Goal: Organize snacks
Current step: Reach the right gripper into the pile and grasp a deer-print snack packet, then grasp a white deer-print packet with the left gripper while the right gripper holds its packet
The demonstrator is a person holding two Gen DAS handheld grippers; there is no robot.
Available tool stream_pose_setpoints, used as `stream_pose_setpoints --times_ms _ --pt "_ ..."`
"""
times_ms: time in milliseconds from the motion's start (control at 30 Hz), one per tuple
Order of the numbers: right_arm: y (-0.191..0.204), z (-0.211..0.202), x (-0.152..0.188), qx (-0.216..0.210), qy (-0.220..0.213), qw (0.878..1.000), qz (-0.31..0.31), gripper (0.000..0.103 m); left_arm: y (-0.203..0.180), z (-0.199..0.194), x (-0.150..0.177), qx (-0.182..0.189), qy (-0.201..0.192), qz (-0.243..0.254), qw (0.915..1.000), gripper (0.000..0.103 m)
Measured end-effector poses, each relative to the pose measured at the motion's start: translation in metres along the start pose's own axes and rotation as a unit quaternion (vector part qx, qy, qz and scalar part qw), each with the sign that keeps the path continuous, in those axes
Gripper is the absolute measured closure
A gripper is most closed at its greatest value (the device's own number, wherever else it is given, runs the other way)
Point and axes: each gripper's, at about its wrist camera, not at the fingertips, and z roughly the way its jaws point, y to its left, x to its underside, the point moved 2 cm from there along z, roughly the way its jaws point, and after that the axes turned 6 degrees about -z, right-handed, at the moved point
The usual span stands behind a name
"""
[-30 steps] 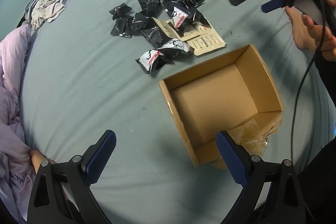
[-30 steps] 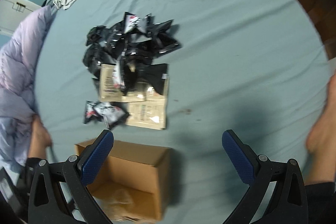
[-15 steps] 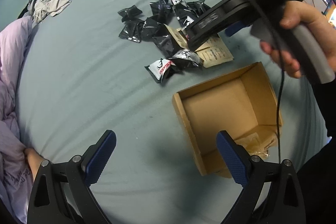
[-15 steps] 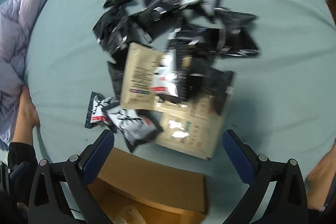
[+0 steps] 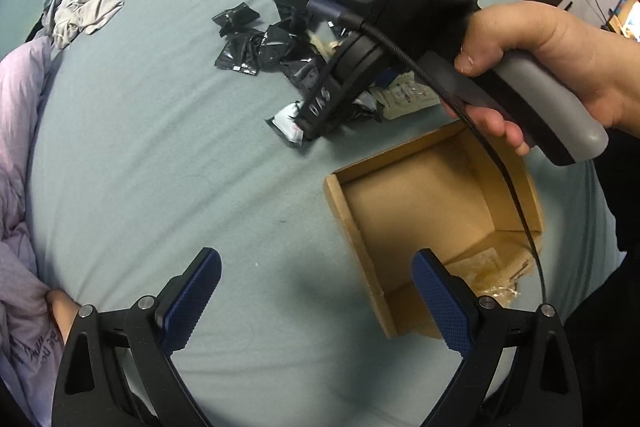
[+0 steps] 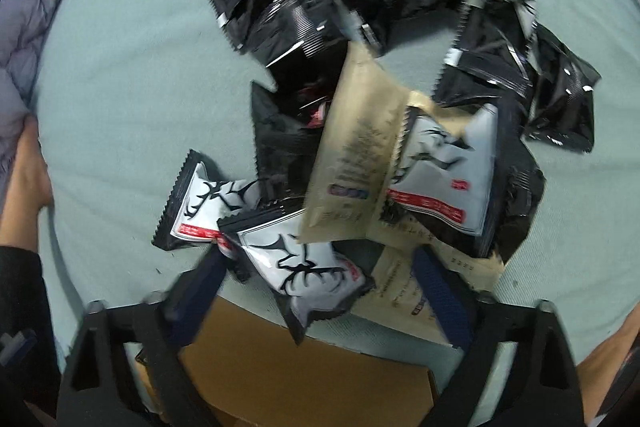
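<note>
Now right claw (image 6: 320,287) pointing down, jaws closing round white snack packet (image 6: 308,267).

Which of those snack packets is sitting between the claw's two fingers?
The white antler-print packet nearest the cardboard box lies between the closing right gripper's fingers; others lie farther away.

Likely a home bedroom: blue-grey bedsheet (image 5: 168,155), lilac quilt (image 5: 20,131), crumpled grey garment (image 5: 86,3).
</note>
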Motion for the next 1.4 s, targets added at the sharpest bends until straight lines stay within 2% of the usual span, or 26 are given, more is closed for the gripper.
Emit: stream_pose_setpoints --times_ms 33,100,167,300,500,633,700,733,900,1067,1200,1300,1400 --pt "0.005 0.005 0.000 0.003 0.003 1.000 -0.007 0.041 0.000 0.001 0.000 -0.002 0.000 0.000 1.0000 0.005" --pt "0.011 0.013 0.000 0.008 0.006 1.000 -0.017 0.063 0.003 0.003 -0.002 -0.010 -0.004 0.001 0.9999 0.005" --pt "0.014 0.017 0.002 0.017 0.009 1.000 -0.018 0.073 0.008 0.004 -0.005 -0.020 -0.016 -0.006 0.9997 0.005" --pt "0.016 0.007 0.007 0.004 -0.022 1.000 -0.014 0.075 0.024 0.013 -0.014 -0.040 -0.019 -0.025 0.9987 0.005" --pt "0.013 -0.023 0.028 -0.034 -0.062 0.997 0.001 0.075 0.041 0.024 -0.026 -0.022 -0.012 -0.054 0.9983 0.005" --pt "0.001 -0.065 0.054 -0.053 -0.090 0.994 0.014 0.075 0.034 0.027 -0.035 -0.029 -0.019 -0.040 0.9986 0.005" --pt "-0.025 -0.093 0.064 -0.052 -0.103 0.993 0.018 0.075 0.030 0.027 -0.040 -0.033 -0.025 -0.031 0.9987 0.005" --pt "-0.035 -0.109 0.080 -0.055 -0.106 0.993 0.021 0.075 0.026 0.027 -0.043 -0.031 -0.028 -0.029 0.9987 0.005" --pt "-0.061 -0.149 0.125 -0.058 -0.113 0.991 0.042 0.075 0.015 0.032 -0.057 -0.022 -0.026 -0.029 0.9990 0.005" --pt "-0.085 -0.158 0.154 -0.062 -0.108 0.990 0.062 0.075 0.022 0.036 -0.076 -0.038 -0.025 -0.038 0.9983 0.005" --pt "-0.103 -0.167 0.178 -0.061 -0.108 0.989 0.078 0.075 0.039 0.045 -0.087 -0.027 -0.003 -0.080 0.9964 0.005" --pt "-0.109 -0.169 0.186 -0.064 -0.110 0.988 0.082 0.075 0.052 0.057 -0.091 0.004 0.024 -0.128 0.9914 0.005" --pt "-0.114 -0.169 0.192 -0.061 -0.112 0.988 0.088 0.075 0.054 0.066 -0.095 0.005 0.033 -0.135 0.9903 0.005"
